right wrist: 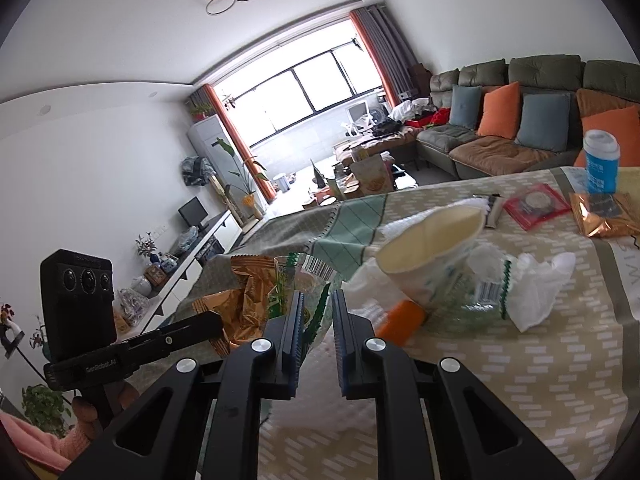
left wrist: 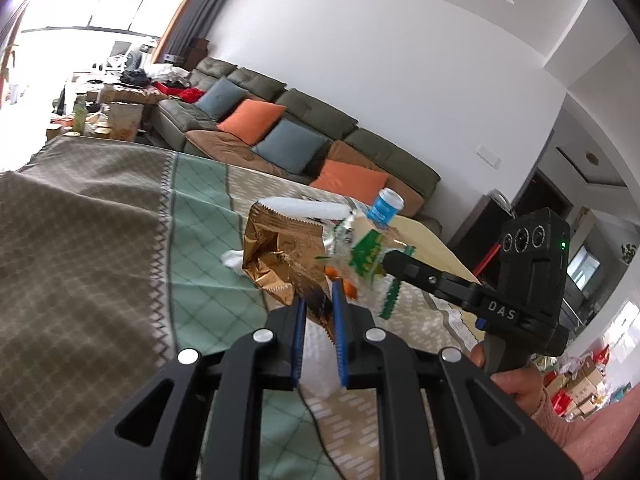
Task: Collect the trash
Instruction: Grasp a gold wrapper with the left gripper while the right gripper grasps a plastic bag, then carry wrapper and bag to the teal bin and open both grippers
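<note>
Left gripper (left wrist: 318, 292) has its fingers clamped on the crinkly gold foil snack bag (left wrist: 280, 256), lifted off the patterned cloth worktop (left wrist: 120, 240). Right gripper (right wrist: 316, 312) pinches the clear green-printed wrapper (right wrist: 316, 316) right beside it, both bits straight ahead of the fingers.

Left wrist view looking forward and slightly down along its claw (left wrist: 318, 300), close over the table (left wrist: 100, 220), facing the sofa (left wrist: 320, 128), right wrist view likewise, facing the window (right wrist: 312, 88), both sharing table, sofa, blue cup (left wrist: 385, 204).
</note>
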A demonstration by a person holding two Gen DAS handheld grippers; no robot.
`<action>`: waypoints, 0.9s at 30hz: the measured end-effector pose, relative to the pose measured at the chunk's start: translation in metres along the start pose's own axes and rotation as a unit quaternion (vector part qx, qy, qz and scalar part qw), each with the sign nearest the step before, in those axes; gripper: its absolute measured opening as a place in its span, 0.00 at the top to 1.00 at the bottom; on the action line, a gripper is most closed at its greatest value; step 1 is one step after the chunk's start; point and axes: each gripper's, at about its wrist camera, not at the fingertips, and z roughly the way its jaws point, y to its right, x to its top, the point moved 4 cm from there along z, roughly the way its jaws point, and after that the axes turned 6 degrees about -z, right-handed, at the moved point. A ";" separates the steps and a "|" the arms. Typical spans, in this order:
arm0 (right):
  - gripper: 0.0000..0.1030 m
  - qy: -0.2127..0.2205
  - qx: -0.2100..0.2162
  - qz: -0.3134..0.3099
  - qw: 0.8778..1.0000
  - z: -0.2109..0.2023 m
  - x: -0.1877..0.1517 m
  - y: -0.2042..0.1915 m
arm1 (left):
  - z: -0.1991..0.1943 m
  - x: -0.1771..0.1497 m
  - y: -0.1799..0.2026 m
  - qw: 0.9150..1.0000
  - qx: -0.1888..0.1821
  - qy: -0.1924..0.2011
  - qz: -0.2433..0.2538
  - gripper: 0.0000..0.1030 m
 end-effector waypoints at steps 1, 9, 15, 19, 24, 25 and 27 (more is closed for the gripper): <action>0.86 0.000 0.004 -0.001 1.000 0.001 0.001 -0.002 | -0.004 0.001 -0.002 1.000 0.004 0.004 -0.001 0.87; 0.86 -0.002 0.039 -0.011 0.999 0.015 0.008 -0.023 | -0.043 0.000 -0.028 0.998 0.035 0.035 -0.025 0.86; 0.86 -0.011 0.065 -0.027 0.997 0.028 0.010 -0.049 | -0.076 -0.004 -0.044 0.996 0.067 0.055 -0.033 0.86; 0.86 -0.018 0.081 -0.035 0.996 0.038 0.010 -0.065 | -0.097 -0.007 -0.050 0.993 0.084 0.071 -0.038 0.87; 0.86 -0.033 0.109 -0.050 0.992 0.055 0.009 -0.090 | -0.123 -0.011 -0.061 0.989 0.109 0.088 -0.045 0.87; 0.86 -0.036 0.115 -0.054 0.991 0.059 0.009 -0.096 | -0.129 -0.013 -0.062 0.988 0.115 0.092 -0.047 0.86; 0.86 -0.041 0.126 -0.059 0.989 0.065 0.007 -0.105 | -0.141 -0.015 -0.067 0.986 0.126 0.101 -0.051 0.86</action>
